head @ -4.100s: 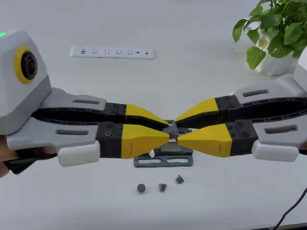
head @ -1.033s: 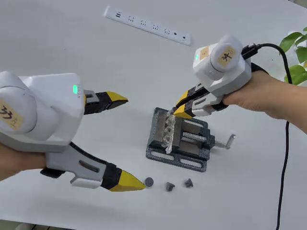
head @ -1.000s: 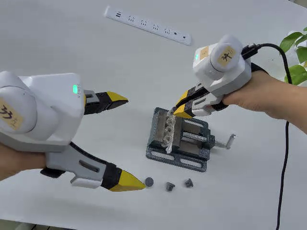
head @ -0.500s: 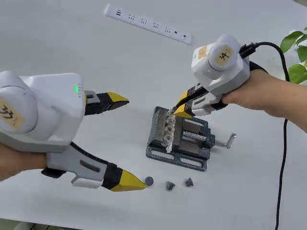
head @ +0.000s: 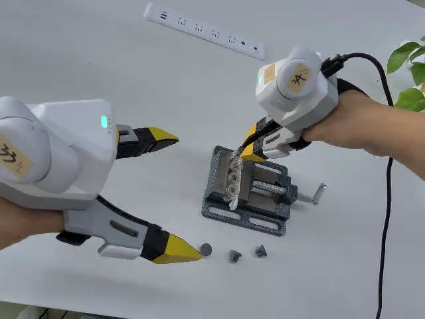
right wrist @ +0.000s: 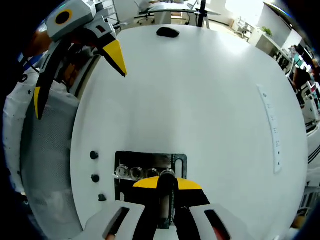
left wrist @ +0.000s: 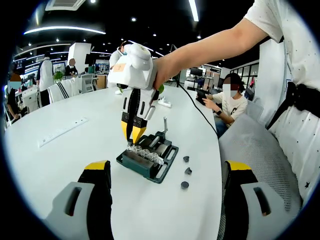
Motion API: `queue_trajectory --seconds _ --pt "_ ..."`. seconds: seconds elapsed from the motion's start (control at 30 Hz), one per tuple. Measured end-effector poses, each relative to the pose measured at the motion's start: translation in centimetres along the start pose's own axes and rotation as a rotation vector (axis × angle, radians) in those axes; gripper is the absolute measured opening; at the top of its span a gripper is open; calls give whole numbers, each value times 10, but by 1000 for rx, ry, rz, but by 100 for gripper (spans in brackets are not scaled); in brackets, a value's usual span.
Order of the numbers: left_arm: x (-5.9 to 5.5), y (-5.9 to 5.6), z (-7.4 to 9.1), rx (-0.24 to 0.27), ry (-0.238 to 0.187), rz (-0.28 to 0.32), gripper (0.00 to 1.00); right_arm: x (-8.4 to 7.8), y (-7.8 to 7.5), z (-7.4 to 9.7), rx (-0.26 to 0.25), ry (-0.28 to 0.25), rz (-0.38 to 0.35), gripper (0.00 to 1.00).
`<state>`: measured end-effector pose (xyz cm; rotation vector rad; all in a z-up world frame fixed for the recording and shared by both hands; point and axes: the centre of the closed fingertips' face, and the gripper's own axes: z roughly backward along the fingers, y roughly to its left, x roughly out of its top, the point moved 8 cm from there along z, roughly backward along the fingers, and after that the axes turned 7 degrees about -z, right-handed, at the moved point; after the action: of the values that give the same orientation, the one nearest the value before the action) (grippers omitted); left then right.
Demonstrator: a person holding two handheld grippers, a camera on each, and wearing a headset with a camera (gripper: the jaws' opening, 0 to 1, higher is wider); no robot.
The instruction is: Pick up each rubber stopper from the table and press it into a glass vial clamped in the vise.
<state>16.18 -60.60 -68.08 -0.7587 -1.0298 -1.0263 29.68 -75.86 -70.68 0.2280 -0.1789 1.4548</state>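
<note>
Right gripper (head: 248, 152): jaws drawn narrow, tips down at the far end of the vial row; I cannot tell whether they press on the end vial.
Left gripper (head: 174, 195): jaws spread wide, nothing between them, held above the worktop (head: 133, 73).
Glass vials (head: 234, 176): upright in a row, clamped in the vise (head: 255, 220).
Rubber stoppers (head: 234, 256): three loose on the worktop in a line, near the vise's front edge.
Beyond: power strip (head: 204, 30) well behind the vise; plant (head: 410, 78) at the right edge.
</note>
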Motion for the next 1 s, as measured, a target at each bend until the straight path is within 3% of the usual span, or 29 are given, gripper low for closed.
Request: queue_trajectory --seconds 0.27,0.47,1.0 --pt "1 -2 -1 -3 -5 3 92 6 0 -1 11 60 31 5" --pt "0 -1 1 1 -9 5 92 13 0 -2 14 116 98 5" --pt "2 -1 -2 1 -17 10 91 7 2 -3 11 120 65 4"
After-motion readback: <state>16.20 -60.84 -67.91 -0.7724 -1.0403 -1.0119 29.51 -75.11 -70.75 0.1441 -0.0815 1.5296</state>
